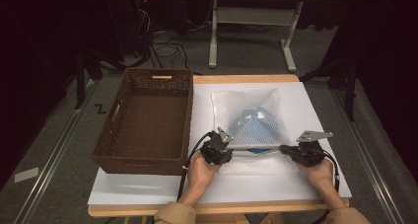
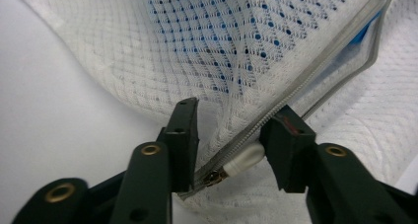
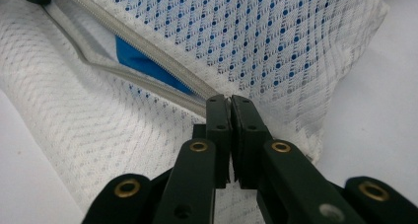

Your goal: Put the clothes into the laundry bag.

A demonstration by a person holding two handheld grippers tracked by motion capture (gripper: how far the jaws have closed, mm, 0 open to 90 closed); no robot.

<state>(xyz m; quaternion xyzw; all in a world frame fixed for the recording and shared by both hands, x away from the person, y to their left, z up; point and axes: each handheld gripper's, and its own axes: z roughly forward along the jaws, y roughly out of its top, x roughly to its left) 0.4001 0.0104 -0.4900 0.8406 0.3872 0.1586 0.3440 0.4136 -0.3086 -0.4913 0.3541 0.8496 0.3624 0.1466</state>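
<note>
So the white mesh laundry bag [image 1: 249, 123] with something blue inside lies flat on the white table [image 1: 148, 187], right of the brown wicker basket [image 1: 143, 120]. Right gripper [image 3: 230, 103] is pinched tight on the bag's zipper end; left gripper [image 2: 231, 128] sits partly spread around the white zipper pull [image 2: 241, 160].

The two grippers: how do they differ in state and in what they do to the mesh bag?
The left gripper is open, its fingers on either side of the white zipper pull; the right gripper is shut, pinching the mesh bag at the zipper's other end. In the high view, the left gripper sits by the brown basket, the right one away from it. Both meet the bag's near edge.
</note>
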